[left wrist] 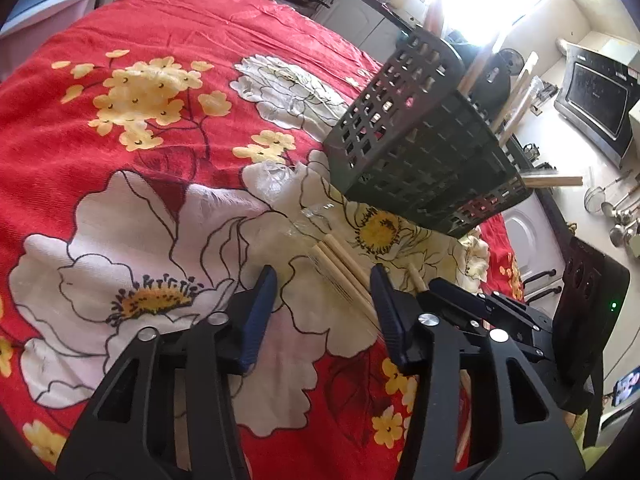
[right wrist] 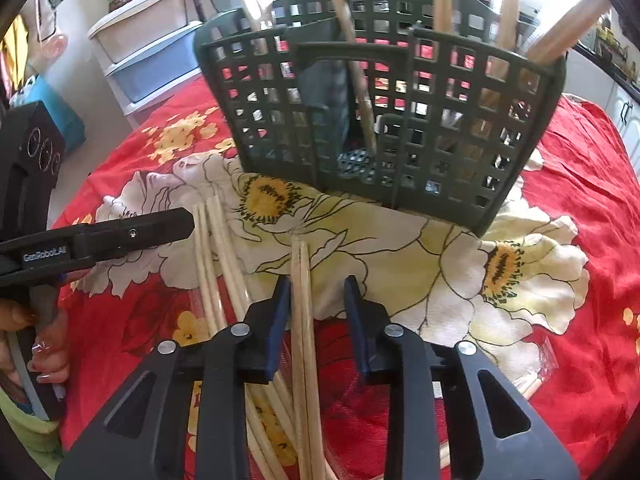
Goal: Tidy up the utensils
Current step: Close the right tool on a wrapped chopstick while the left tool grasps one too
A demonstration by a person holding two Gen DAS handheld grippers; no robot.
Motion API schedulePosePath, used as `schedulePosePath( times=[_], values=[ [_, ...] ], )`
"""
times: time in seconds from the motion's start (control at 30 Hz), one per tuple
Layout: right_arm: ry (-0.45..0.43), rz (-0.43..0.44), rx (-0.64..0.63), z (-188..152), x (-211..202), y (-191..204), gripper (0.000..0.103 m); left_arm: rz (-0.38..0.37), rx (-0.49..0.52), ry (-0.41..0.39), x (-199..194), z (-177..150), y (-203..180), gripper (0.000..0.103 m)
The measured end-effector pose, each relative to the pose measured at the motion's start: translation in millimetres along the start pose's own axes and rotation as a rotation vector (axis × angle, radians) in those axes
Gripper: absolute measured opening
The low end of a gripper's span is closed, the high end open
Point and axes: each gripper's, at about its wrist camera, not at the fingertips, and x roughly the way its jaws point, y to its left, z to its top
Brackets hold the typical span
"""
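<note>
A dark green perforated utensil basket [right wrist: 384, 120] stands on the red flowered cloth [right wrist: 568, 200] with several wooden sticks upright inside; it also shows in the left wrist view [left wrist: 416, 136]. My right gripper [right wrist: 318, 300] is open, its jaws on either side of a pair of wooden chopsticks [right wrist: 301, 280] lying on the cloth. More pale chopsticks [right wrist: 218, 248] lie to their left. My left gripper [left wrist: 324, 292] is open above chopsticks [left wrist: 344, 272] on the cloth; it also shows in the right wrist view [right wrist: 120, 236] at the left.
Plastic storage drawers [right wrist: 152, 52] stand behind the table. A kitchen counter with an oven [left wrist: 596, 108] and hanging ladles [left wrist: 616, 208] lies to the right. A clear plastic wrapper [left wrist: 308, 216] lies near the basket.
</note>
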Motion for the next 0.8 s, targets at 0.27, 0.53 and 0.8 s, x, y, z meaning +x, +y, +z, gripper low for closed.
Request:
schedulePosePath(
  times=[0.27, 0.53, 0.8],
  values=[
    [0.006, -0.002, 0.018, -1, 0, -3, 0.024, -0.045, -0.070, 0.009, 4, 8, 16, 0.022],
    [0.013, -0.017, 0.003, 3, 7, 3, 0.025, -0.075, -0.090, 0.013, 8, 12, 22, 0.013],
    [0.009, -0.008, 0.001, 6, 8, 4, 0.011, -0.127, -0.137, 0.011, 2, 12, 32, 0.003]
  ],
)
